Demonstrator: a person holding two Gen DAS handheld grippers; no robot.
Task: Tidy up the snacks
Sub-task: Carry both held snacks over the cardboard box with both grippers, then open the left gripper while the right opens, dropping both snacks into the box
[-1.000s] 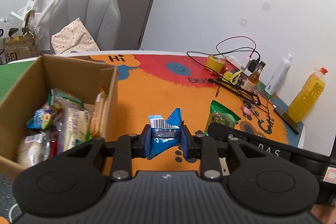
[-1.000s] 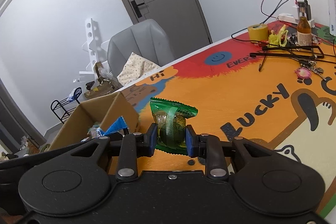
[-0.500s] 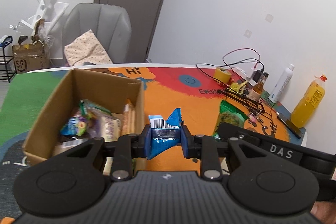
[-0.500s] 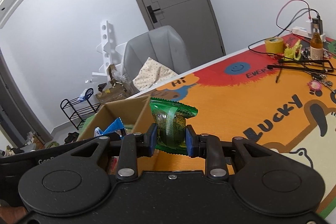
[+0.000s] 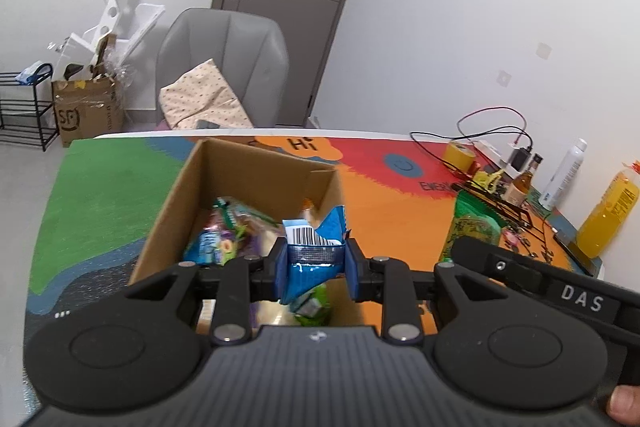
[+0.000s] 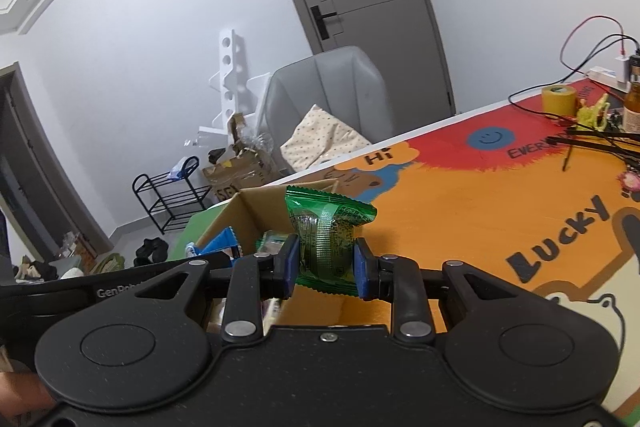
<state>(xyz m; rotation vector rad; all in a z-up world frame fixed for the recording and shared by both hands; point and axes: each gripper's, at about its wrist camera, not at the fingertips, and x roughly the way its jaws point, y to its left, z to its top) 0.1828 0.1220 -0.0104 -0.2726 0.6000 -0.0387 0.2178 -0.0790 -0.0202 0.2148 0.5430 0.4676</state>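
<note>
Both views ride just behind their own tongs, angled down across the bench. The left wrist view looks into the cardboard box (image 5: pixel 256 183) from close above it, toward the grey door (image 5: pixel 288 7). The right wrist view faces the same box (image 6: pixel 256 211) from its right side. Both share the box, the grey chair (image 5: pixel 224 63) and the door.
</note>
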